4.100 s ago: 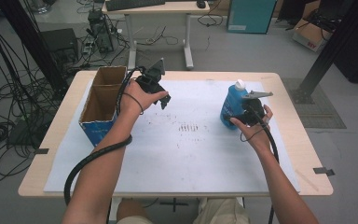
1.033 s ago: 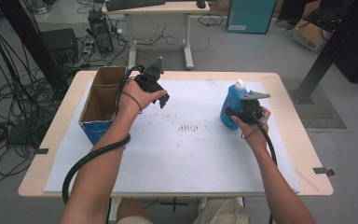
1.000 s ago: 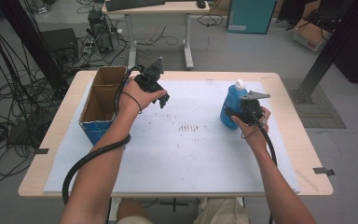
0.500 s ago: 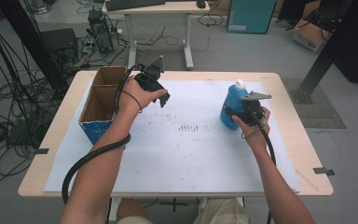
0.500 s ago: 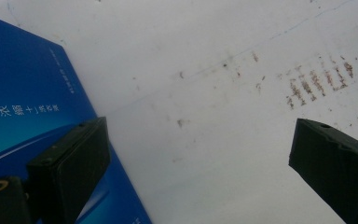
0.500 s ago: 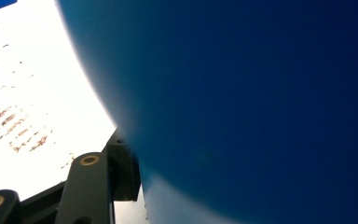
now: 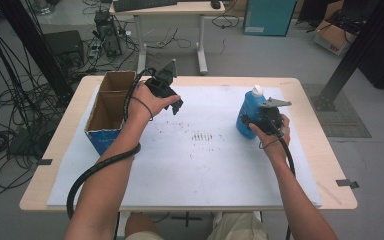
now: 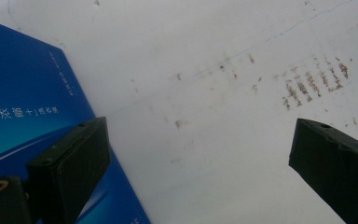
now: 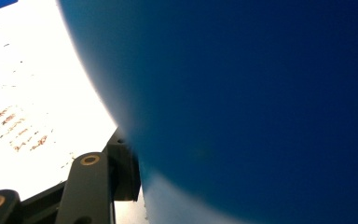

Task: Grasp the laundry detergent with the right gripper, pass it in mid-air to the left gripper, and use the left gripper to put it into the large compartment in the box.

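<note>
Near the table's left edge, the box bears small white characters, unreadable. Left gripper gapes wide; right gripper clamps the bottle, unmoved since earlier.

Table: light wooden top with rounded corners, resting on a grey floor.
White sheet: covers most of the tabletop, with a patch of short brown marks near its middle.
Black tape: a small strip at the table's right edge; another at its left edge.
Second table: stands beyond, with a dark keyboard on top.
Cables: tangled across the floor on the left.
Teal cabinet: far back.
Cardboard carton: on the floor, far right.
</note>
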A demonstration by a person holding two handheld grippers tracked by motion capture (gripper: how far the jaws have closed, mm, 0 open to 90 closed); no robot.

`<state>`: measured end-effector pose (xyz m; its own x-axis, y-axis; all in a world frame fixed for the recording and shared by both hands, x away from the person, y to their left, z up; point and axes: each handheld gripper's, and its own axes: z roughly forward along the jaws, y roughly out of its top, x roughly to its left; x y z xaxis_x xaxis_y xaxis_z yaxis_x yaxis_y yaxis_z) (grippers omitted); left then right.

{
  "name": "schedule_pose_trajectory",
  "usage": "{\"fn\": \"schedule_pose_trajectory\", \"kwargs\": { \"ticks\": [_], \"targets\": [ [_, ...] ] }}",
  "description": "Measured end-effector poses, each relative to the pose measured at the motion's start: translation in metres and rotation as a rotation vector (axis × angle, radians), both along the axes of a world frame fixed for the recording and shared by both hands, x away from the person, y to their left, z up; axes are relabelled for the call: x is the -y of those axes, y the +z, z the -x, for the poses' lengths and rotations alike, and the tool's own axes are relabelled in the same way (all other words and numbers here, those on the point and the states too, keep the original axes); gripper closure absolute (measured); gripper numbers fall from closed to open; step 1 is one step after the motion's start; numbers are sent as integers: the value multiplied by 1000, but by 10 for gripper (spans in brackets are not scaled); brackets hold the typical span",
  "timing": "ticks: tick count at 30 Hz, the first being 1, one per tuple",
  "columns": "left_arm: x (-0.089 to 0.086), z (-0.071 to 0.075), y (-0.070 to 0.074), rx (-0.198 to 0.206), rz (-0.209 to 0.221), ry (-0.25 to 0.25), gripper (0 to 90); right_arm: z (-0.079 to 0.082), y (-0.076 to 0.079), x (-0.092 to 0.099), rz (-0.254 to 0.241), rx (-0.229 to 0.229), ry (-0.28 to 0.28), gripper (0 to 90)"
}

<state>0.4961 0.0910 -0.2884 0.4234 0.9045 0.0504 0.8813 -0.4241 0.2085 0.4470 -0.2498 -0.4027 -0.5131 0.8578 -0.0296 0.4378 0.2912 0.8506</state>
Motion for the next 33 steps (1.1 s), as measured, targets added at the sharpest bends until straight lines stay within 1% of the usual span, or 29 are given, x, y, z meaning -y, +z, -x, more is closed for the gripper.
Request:
{"fn": "schedule_pose_trajectory", "kwargs": {
  "ticks": [3, 4, 13, 15, 18, 31, 33],
  "targets": [
    [0, 0, 0, -8, 4, 0, 58, 0, 0, 0, -2, 2, 0, 411],
    [0, 0, 0, -1, 3, 1, 58, 0, 0, 0, -3, 2, -2, 411],
    [-2, 1, 1, -3, 4, 5, 58, 0, 0, 0, -7, 1, -2, 420],
    [-2, 1, 1, 5, 3, 4, 58, 0, 0, 1, -8, 0, -1, 422],
    [-1, 1, 2, 6, 3, 4, 58, 0, 0, 1, -9, 0, -2, 426],
    [-1, 1, 1, -3, 0, -1, 58, 0, 0, 1, -10, 0, -1, 433],
    [-1, 1, 2, 2, -3, -2, 58, 0, 0, 1, -10, 0, -1, 434]
  ]
}}
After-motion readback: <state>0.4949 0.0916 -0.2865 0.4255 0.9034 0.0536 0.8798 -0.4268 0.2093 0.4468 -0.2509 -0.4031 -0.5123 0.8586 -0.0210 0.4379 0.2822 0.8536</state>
